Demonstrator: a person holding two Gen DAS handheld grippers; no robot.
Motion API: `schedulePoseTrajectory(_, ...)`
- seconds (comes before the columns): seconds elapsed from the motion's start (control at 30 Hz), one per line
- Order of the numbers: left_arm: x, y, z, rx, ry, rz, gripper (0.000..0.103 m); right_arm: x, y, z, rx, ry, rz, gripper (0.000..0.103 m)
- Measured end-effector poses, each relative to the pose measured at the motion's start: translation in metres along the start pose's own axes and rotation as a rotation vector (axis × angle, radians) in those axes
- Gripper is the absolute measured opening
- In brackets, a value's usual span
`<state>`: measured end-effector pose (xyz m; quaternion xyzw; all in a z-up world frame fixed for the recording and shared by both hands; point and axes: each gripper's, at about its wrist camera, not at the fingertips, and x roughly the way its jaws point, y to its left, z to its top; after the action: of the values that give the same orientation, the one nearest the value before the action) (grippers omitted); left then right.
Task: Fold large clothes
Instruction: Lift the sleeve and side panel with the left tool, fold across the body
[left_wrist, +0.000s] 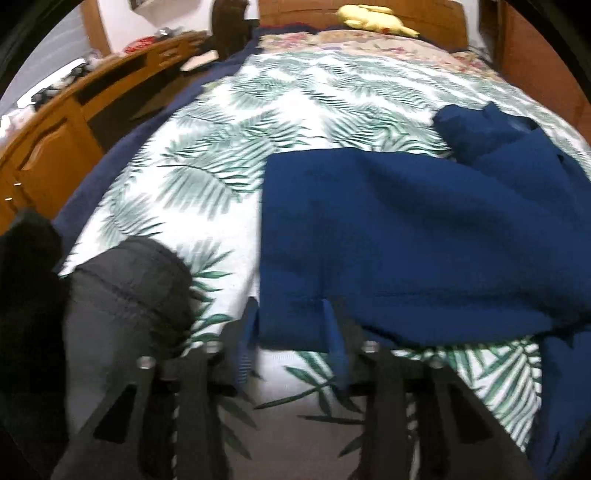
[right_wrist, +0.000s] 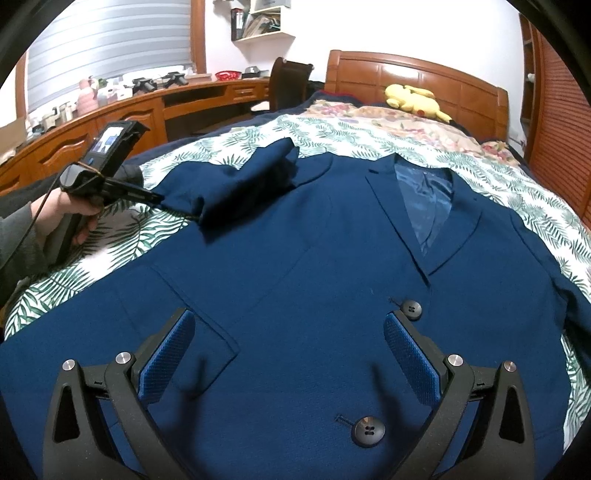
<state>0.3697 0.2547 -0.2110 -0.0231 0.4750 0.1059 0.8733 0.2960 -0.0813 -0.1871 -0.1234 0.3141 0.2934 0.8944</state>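
A navy blue suit jacket (right_wrist: 303, 266) lies face up on the leaf-print bed cover (right_wrist: 110, 236), with two dark buttons and its lapels toward the headboard. Its left sleeve (right_wrist: 243, 181) is lifted and folded over the chest. In the right wrist view my left gripper (right_wrist: 157, 197) reaches the sleeve cuff and looks closed on it. In the left wrist view the sleeve cuff (left_wrist: 291, 325) hangs between the blue pads (left_wrist: 338, 343) of my left gripper (left_wrist: 291, 332). My right gripper (right_wrist: 291, 347) is open and empty, hovering above the jacket's lower front.
A wooden headboard (right_wrist: 424, 81) and a yellow plush toy (right_wrist: 413, 98) are at the far end of the bed. A curved wooden desk (right_wrist: 110, 118) with clutter runs along the left. A grey sleeve of the person (left_wrist: 125, 295) is at the left.
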Motion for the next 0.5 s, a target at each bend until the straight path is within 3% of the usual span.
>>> schedulePoseTrajectory(0.1, -0.004, 0.001, 0.001, -0.007, -0.007, -0.053, 0.007, -0.004, 0.002, 0.002, -0.008, -0.002, -0.003, 0.103)
schedulePoseTrajectory(0.33, -0.071, -0.044, 0.005, 0.091, -0.186, -0.075, 0.005, -0.018, 0.001, -0.001, -0.013, -0.008, 0.001, 0.103)
schedulePoseTrajectory(0.5, -0.132, -0.103, 0.005, 0.19, -0.309, -0.18, 0.005, -0.032, -0.01, -0.004, 0.007, -0.005, -0.01, 0.103)
